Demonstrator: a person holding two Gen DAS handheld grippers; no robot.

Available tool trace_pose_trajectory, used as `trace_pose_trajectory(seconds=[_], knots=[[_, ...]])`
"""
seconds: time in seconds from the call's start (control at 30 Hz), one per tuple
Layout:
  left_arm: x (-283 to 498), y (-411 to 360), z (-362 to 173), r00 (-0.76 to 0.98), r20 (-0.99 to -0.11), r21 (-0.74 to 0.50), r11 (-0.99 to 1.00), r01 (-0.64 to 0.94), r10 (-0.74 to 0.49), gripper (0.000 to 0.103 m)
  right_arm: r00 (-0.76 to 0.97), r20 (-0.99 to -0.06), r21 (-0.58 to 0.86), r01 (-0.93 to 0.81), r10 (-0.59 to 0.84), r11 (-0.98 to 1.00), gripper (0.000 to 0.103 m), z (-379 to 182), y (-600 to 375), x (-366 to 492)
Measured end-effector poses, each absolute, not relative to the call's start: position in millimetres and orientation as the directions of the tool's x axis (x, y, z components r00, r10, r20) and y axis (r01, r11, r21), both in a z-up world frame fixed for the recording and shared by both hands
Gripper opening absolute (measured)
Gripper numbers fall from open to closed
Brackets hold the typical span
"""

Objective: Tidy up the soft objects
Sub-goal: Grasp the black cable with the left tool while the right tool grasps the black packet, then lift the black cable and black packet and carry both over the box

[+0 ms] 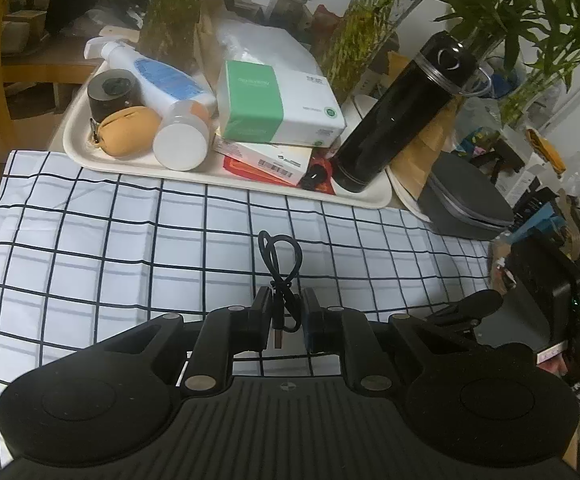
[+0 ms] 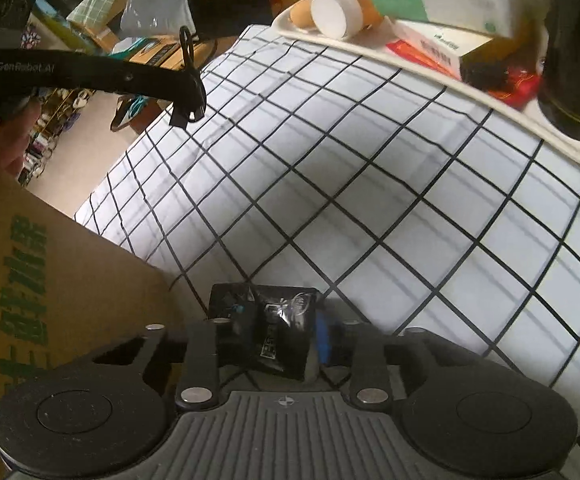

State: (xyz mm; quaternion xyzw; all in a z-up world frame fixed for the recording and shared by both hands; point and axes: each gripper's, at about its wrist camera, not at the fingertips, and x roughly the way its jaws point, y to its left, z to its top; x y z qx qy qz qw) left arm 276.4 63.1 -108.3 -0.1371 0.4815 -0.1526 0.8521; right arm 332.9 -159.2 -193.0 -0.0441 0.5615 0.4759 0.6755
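Left gripper (image 1: 287, 312): fingers narrowly apart, pinching coiled black cable (image 1: 281, 264) | Right gripper (image 2: 279, 332): fingers partly apart, black packet (image 2: 277, 320) between them, grip unclear.

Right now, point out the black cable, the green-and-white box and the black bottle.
black cable (image 1: 279, 256), left wrist view, on its loop above the tool.
green-and-white box (image 1: 249, 100), left wrist view, on its green top face.
black bottle (image 1: 394, 116), left wrist view, on its body.
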Motion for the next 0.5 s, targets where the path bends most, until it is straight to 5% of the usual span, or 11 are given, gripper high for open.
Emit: trace_pose_trajectory(seconds=[0.5], knots=[[273,66,-102,0.516,-0.761,-0.394,0.912,0.116,-0.394,0.016,0.370,-0.800,0.226,-0.542,0.471,0.810,0.023,-158,-231,340]])
